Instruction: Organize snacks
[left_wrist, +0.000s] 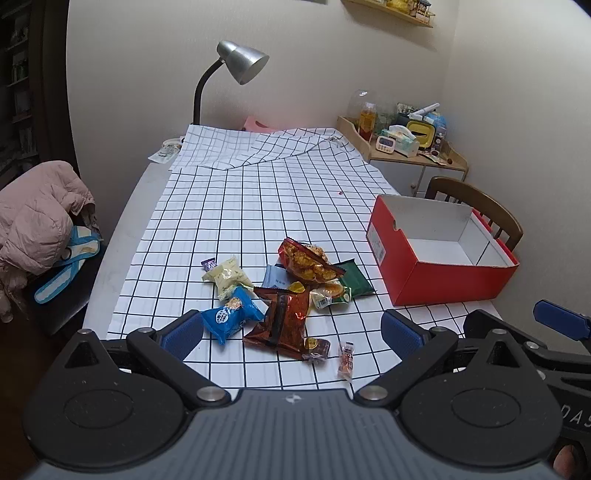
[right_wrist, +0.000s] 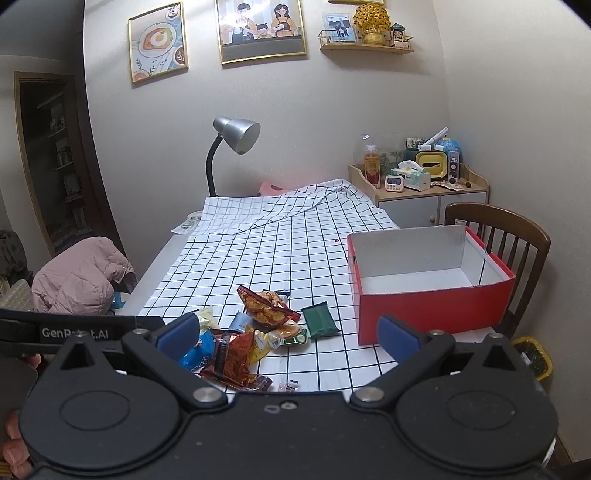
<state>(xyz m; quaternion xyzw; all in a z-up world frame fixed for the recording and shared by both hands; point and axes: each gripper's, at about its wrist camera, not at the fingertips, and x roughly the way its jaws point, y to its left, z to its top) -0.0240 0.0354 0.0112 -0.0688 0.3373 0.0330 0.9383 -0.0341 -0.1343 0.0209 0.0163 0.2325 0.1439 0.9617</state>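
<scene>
Several snack packets lie in a loose pile on the checked tablecloth (left_wrist: 236, 206): a blue packet (left_wrist: 232, 314), a dark red foil packet (left_wrist: 281, 320), an orange snack bag (left_wrist: 308, 260), a green packet (left_wrist: 354, 280), a cream packet (left_wrist: 226, 276) and a small candy (left_wrist: 346, 360). An empty red box (left_wrist: 454, 280) with a white inside stands to their right; it also shows in the right wrist view (right_wrist: 432, 306). My left gripper (left_wrist: 291, 332) is open and empty above the near side of the pile. My right gripper (right_wrist: 288, 332) is open and empty, just short of the pile (right_wrist: 258, 332).
A silver desk lamp (left_wrist: 242, 61) stands at the table's far end. A wooden chair (right_wrist: 506, 236) sits behind the box. A side cabinet (right_wrist: 417, 184) with clutter is at the back right. A pink jacket (left_wrist: 37, 218) lies on a chair to the left.
</scene>
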